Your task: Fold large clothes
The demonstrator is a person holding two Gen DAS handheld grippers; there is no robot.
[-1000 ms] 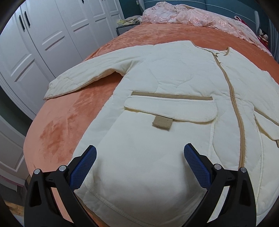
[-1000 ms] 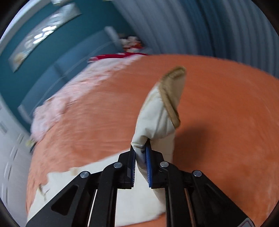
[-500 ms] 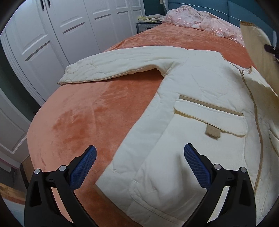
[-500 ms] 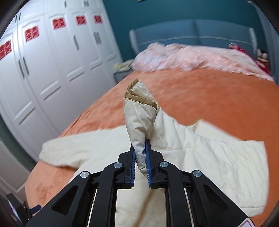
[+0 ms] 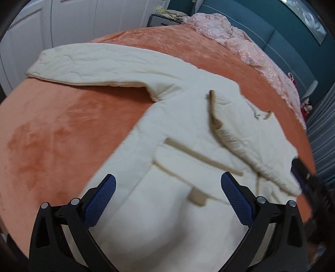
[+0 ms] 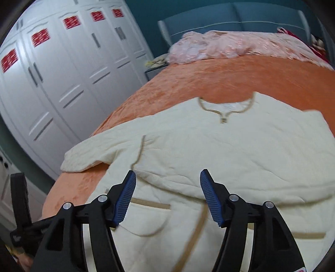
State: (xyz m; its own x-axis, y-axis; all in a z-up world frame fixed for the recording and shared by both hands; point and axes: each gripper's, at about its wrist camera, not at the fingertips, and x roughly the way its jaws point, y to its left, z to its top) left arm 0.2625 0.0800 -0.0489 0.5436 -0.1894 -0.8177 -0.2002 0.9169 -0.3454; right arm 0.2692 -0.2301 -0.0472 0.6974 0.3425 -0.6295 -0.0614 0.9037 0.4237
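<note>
A large cream quilted coat (image 5: 171, 209) with tan trim lies front up on an orange bedspread (image 5: 52, 129). Its right sleeve (image 5: 240, 134) is folded across the chest, cuff toward the coat's left side. Its left sleeve (image 5: 94, 64) lies stretched out flat. My left gripper (image 5: 167, 200) is open and empty above the lower front near the pocket flap. My right gripper (image 6: 167, 196) is open and empty above the folded sleeve (image 6: 209, 167). The coat's neckline (image 6: 226, 108) shows in the right wrist view.
A pink quilt (image 6: 230, 46) is bunched at the head of the bed by a blue headboard (image 6: 240, 18). White wardrobe doors (image 6: 62, 73) stand along the left. A nightstand (image 6: 155, 69) sits in the corner. The bed edge drops off at the left.
My right gripper carried the sleeve across the coat, laid it on the chest and opened, letting it go. My left gripper stayed open and shifted its view over the coat.
</note>
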